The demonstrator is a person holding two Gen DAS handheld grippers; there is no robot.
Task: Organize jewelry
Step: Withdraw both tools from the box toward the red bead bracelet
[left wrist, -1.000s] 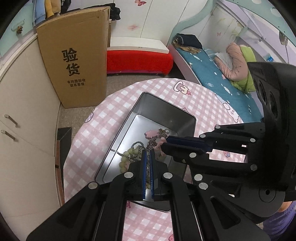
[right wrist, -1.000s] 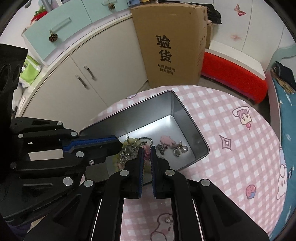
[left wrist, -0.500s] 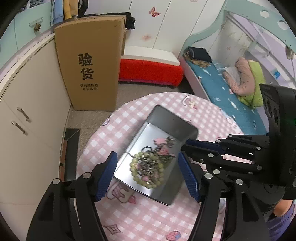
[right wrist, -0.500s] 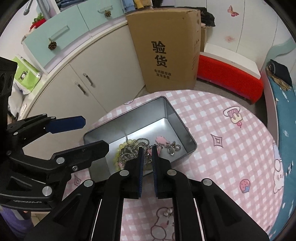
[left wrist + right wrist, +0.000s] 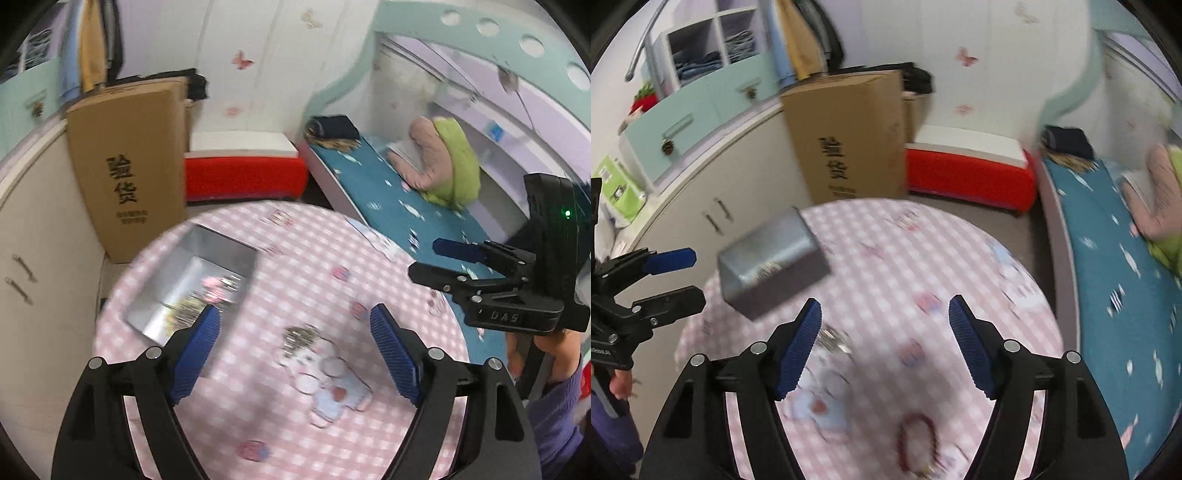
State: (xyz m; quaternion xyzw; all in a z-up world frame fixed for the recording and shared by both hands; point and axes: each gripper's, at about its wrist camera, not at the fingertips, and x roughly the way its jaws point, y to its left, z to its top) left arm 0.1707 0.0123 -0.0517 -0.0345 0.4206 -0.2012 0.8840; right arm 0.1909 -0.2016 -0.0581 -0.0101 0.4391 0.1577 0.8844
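Metal tin (image 5: 221, 248) at the far left of the round bench (image 5: 314, 258), on pink checked cloth, with a blurred heap of beads and chain (image 5: 207, 295) lying inside. Left tool (image 5: 294, 317) poised above the bench near the tin, blue pads spread wide, nothing between them. Right tool (image 5: 884, 306) likewise spread wide and empty, hovering over the near middle of the cloth.

Progress, as a judgement: partly done. Bulk of the jewelry apparently gathered in the tin. At least two pieces lying outside it on the cloth: a red bead bracelet (image 5: 918, 439) by the near edge, and a small silver piece (image 5: 834, 341) just beside the right tool's left-hand pad. Remaining work, presumably: lifting each stray and dropping it into the tin. No lid in sight in either view.

From the left wrist: tin interior and its contents open to view. Also a small dark cluster (image 5: 301, 334) on a cartoon print between the pads, too blurred to identify, possibly the same silver piece. No red bracelet in frame.

From the right wrist: mostly the tin's outer wall, with only a sliver of the contents over the rim. Bracelet plainly visible on the near cloth.

In each view, the opposite tool caught from the side, pads apart and holding nothing. Heavy motion blur throughout; fine detail of the jewelry beyond telling.
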